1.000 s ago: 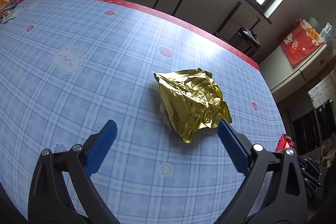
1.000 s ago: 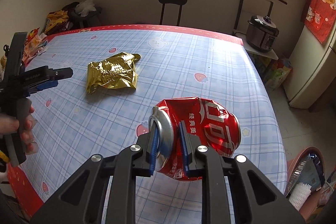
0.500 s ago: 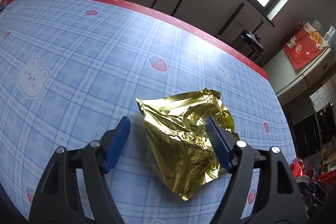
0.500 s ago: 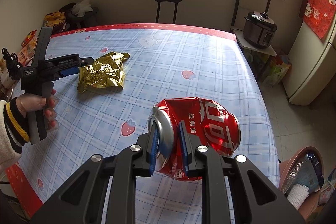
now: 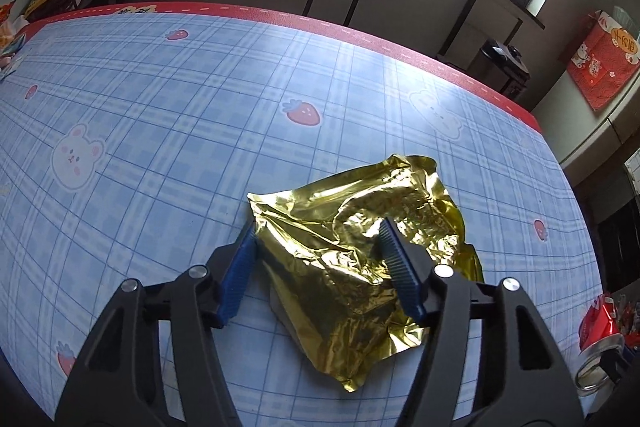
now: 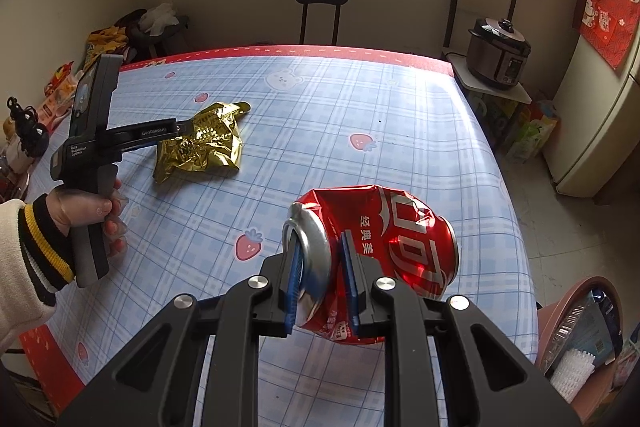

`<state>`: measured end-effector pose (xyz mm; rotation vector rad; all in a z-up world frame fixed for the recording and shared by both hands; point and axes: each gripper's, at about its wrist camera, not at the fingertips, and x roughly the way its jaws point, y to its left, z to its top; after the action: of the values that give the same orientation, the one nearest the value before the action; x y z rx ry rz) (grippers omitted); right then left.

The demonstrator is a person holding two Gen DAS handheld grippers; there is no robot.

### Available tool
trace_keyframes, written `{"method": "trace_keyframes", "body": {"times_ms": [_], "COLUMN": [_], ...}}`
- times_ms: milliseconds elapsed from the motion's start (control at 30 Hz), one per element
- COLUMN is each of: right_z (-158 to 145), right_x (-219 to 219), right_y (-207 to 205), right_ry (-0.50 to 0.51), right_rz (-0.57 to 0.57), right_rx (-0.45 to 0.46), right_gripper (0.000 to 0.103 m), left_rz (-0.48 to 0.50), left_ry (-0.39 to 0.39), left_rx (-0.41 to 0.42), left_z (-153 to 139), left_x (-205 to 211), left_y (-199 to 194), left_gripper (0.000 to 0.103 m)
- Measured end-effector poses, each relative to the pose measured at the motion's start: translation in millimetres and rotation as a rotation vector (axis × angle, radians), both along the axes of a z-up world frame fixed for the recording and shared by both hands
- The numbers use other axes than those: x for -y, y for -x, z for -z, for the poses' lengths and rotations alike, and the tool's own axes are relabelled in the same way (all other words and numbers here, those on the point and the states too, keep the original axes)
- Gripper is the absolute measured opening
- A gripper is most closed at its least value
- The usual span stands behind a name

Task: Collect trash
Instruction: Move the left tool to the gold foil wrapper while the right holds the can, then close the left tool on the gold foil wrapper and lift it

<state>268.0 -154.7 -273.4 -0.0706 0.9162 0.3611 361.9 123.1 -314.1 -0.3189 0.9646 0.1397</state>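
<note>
A crumpled gold foil wrapper (image 5: 360, 251) lies on the blue plaid tablecloth (image 5: 180, 131). My left gripper (image 5: 320, 267) is open, its blue pads down on either side of the wrapper's near part, the left pad at its edge. The wrapper (image 6: 200, 147) and left gripper (image 6: 180, 129) also show in the right wrist view. My right gripper (image 6: 322, 279) is shut on a crushed red soda can (image 6: 384, 247), held above the table's right side; the can (image 5: 598, 323) shows at the left wrist view's right edge.
A pink bin (image 6: 576, 319) holding trash stands on the floor beyond the table's right edge. A black chair (image 6: 320, 7) stands behind the table. A rice cooker (image 6: 498, 53) sits on a shelf at the right. Bags lie at the far left (image 6: 108, 43).
My left gripper has moved forward onto the gold wrapper and its jaws have narrowed around it. My right gripper still holds the can, shifted slightly.
</note>
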Motion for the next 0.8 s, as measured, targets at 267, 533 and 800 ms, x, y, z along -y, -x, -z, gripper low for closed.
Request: {"method": "trace_keyframes", "body": {"times_ms": [267, 533, 800], "right_z": [-8.9, -11.4, -11.3], "right_x": [0.7, -0.8, 3.9], "right_y": [10.2, 27.5, 46.5], "right_ry": [-0.031, -0.058, -0.072], "right_rz": [0.001, -0.007, 0.002], "right_rx": [0.008, 0.005, 0.003], "right_gripper": [0.02, 0.02, 0.02], "left_rz": [0.047, 0.13, 0.213], "left_ry": [0.045, 0.049, 0.019], "left_rx": [0.011, -0.022, -0.017], "left_z": [-17.7, -18.0, -14.5], "left_x": [4.4, 20.0, 36.3], "left_y": [36.8, 89.3, 140.7], "left_gripper": [0.027, 0.005, 0.053]}}
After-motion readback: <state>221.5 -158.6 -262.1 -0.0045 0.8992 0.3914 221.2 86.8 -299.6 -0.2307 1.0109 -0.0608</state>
